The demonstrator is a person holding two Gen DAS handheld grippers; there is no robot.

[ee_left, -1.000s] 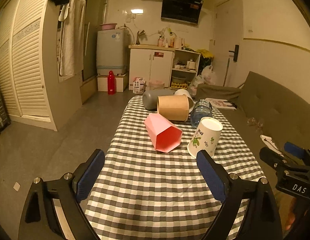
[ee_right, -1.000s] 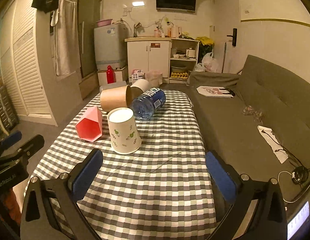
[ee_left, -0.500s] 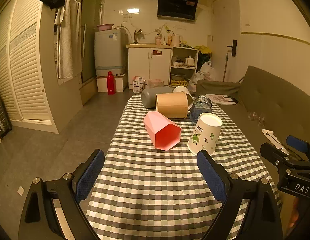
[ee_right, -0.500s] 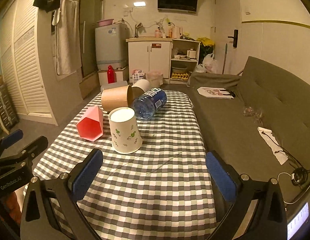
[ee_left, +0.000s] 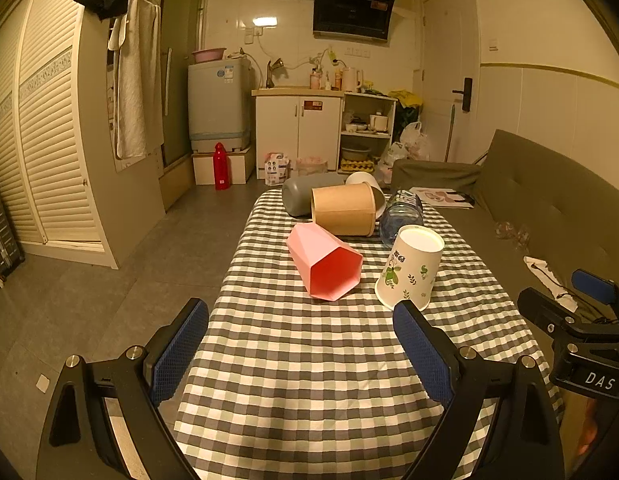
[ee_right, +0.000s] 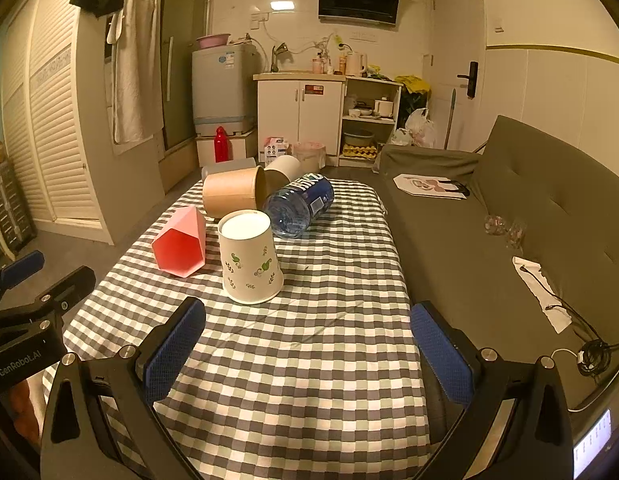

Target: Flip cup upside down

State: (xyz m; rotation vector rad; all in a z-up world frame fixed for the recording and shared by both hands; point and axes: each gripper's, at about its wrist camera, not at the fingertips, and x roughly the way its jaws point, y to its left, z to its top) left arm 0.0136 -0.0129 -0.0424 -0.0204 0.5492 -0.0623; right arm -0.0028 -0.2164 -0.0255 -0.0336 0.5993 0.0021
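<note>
A white paper cup with green leaf prints [ee_left: 411, 267] [ee_right: 250, 257] stands upside down, wide mouth down, on the checked tablecloth [ee_left: 309, 360] [ee_right: 309, 360]. A pink hexagonal cup [ee_left: 325, 266] [ee_right: 181, 242] lies on its side to its left. My left gripper [ee_left: 301, 344] is open and empty, short of both cups. My right gripper [ee_right: 307, 344] is open and empty, short of the white cup. Each gripper shows at the edge of the other's view.
A brown paper tub [ee_left: 344, 209] [ee_right: 234, 193], a grey container [ee_left: 307, 196], a white cup [ee_right: 283, 170] and a blue water bottle [ee_right: 300, 205] lie at the table's far end. A grey sofa [ee_right: 509, 220] runs along the right. Open floor [ee_left: 109, 272] lies left.
Both grippers have drawn back and risen slightly, so the cups sit a little farther off. Nothing on the table has moved.
</note>
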